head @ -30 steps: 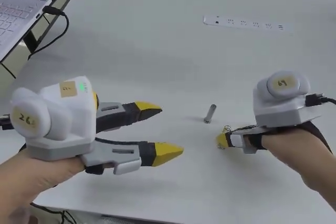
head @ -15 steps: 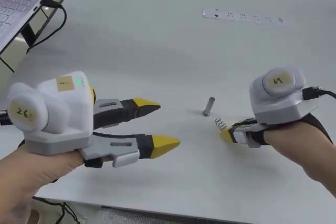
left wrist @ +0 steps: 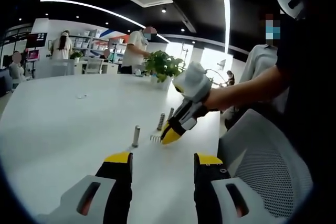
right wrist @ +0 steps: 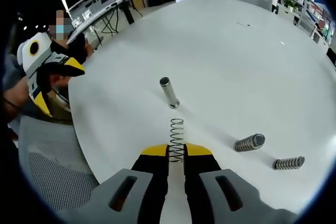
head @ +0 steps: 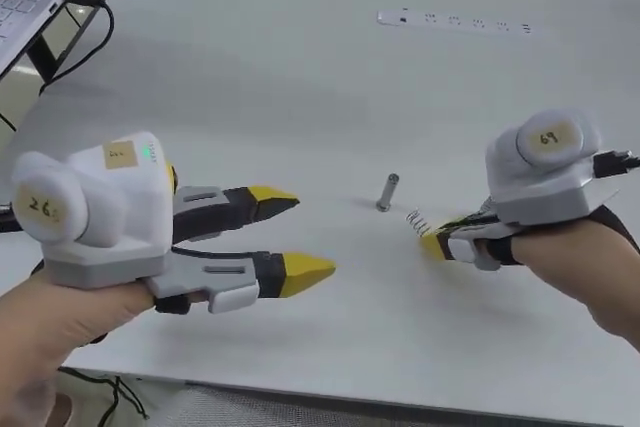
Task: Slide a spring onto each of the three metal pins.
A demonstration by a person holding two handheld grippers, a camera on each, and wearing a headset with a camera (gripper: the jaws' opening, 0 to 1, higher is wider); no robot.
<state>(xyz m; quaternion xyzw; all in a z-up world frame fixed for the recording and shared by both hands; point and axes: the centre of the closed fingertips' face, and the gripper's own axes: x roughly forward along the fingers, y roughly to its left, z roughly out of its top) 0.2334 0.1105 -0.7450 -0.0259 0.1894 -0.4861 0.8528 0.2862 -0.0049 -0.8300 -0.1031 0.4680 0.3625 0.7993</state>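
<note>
Soft, even overhead light fills the head view. The white table [head: 300, 77] is bright without harsh glare, and the shadow beneath the right gripper [head: 432, 244] is pale and blurred. In the left gripper view the ceiling is dark, cut by glaring strip lights [left wrist: 224, 3], and straight lines bow toward the edges. In the right gripper view the spring [right wrist: 177, 132] is sharp, while the table's far side washes out.
</note>
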